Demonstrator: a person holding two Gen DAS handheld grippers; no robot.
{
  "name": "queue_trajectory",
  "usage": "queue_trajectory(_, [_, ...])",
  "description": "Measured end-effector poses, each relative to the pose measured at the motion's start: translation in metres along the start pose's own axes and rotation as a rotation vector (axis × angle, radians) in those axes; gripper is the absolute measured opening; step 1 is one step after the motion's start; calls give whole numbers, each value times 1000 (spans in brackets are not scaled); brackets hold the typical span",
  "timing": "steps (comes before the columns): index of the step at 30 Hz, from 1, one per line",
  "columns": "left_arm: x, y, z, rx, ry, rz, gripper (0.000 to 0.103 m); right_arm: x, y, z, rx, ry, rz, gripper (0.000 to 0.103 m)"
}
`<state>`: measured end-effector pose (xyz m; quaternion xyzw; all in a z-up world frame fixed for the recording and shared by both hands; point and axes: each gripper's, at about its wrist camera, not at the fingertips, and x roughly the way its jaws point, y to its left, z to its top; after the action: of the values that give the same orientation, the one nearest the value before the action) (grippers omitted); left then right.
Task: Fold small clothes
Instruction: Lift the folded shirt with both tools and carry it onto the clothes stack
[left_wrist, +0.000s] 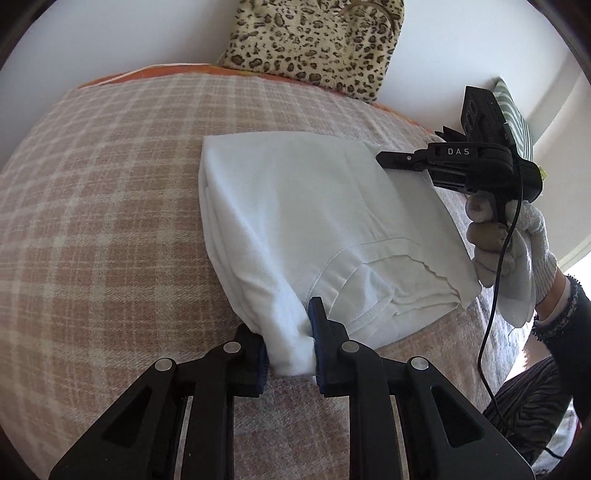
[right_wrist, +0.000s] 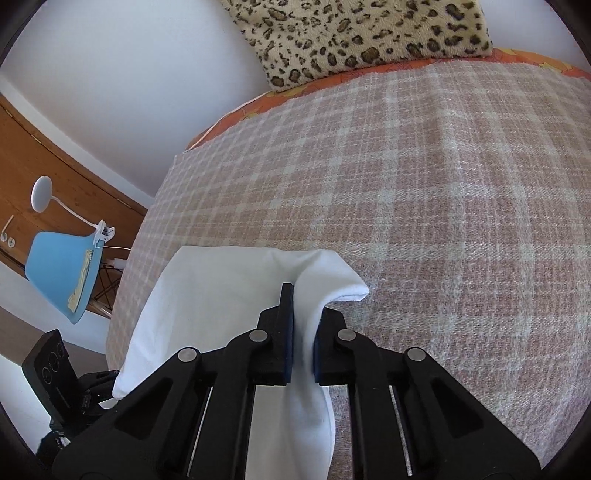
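The white shirt (left_wrist: 314, 221) lies in the middle of the left wrist picture, on the checked blanket (left_wrist: 110, 221) that covers the bed. It is already folded into a thick block with many layers, so most of the folding looks done.

The left gripper (left_wrist: 290, 354) is at the bottom of that picture. Its jaws are pinched tight on a bunched corner of the shirt. The right gripper (right_wrist: 302, 343) is at the bottom of the right wrist picture. Its jaws squeeze a fold of the same cloth, and the corner sticks up past them. In the left wrist picture it reaches in from the right side, held by a gloved hand (left_wrist: 509, 251).

With both corners held, I think one more fold is left, or a lift to put the shirt away. No other clothes show
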<state>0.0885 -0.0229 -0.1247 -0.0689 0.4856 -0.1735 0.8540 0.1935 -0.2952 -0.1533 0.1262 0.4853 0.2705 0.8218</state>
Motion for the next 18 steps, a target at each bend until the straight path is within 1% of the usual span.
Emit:
queue_trajectory(4, [-1, -8, -2, 60, -14, 51, 16, -6, 7, 0, -25, -24, -25, 8])
queue_trajectory(8, [-2, -10, -3, 86, -23, 66, 15, -12, 15, 0, -52, -42, -45, 8])
queue_trajectory(15, [-8, -16, -3, 101, -52, 56, 12, -20, 31, 0, -88, -68, -63, 8])
queue_trajectory(18, [-18, -16, -7, 87, -68, 25, 11, -26, 37, -2, -104, -82, -70, 7])
